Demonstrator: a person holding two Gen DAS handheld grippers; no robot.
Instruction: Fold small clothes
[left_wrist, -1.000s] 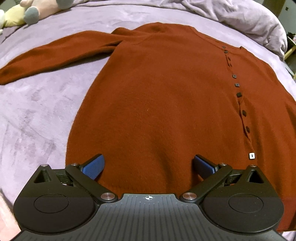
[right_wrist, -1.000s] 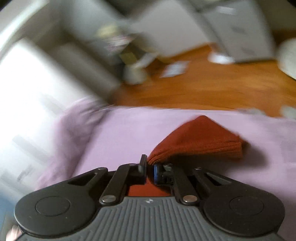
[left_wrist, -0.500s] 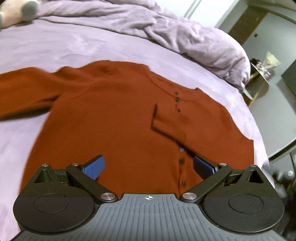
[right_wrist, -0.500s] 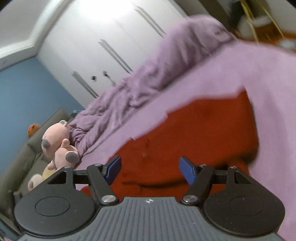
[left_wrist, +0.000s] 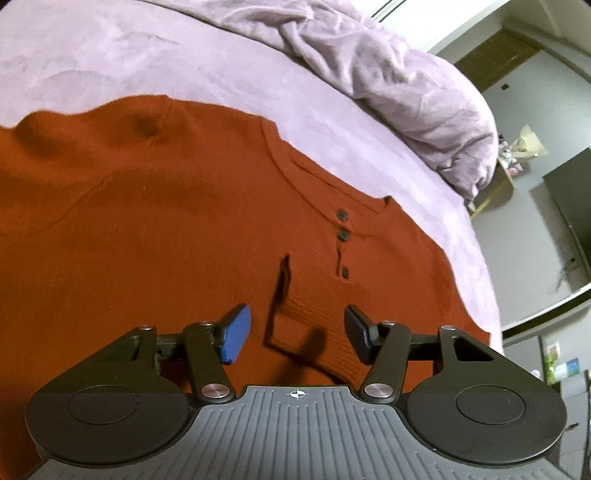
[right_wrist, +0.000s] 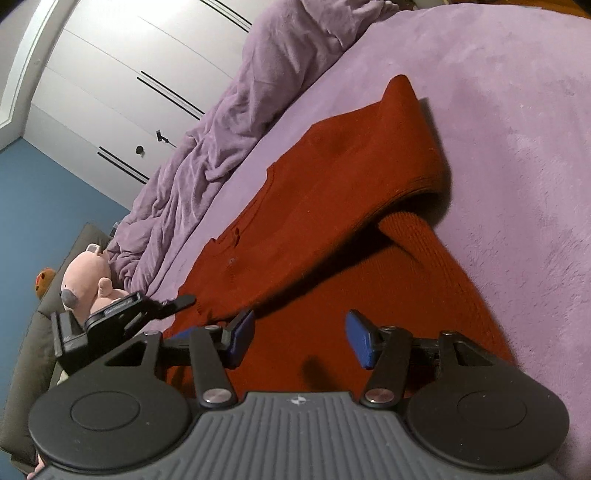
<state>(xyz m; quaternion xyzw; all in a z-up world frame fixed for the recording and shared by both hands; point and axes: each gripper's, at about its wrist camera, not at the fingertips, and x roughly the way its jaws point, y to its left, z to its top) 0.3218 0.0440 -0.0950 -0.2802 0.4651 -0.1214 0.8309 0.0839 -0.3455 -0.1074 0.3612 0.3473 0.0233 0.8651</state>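
A purple bed (left_wrist: 110, 74) carries a red sweater (left_wrist: 147, 229), spread flat with one sleeve (left_wrist: 314, 332) folded over its chest. The left tongs (left_wrist: 297, 332) and right tongs (right_wrist: 299, 338) have just been closing; both stand half spread, pinching nothing.

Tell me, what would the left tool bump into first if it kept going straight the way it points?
Most likely the folded-over sleeve of the red sweater. It lies right between and ahead of the left tool, whose blue pads stand apart and have just been closing. Depth is hard to judge here.
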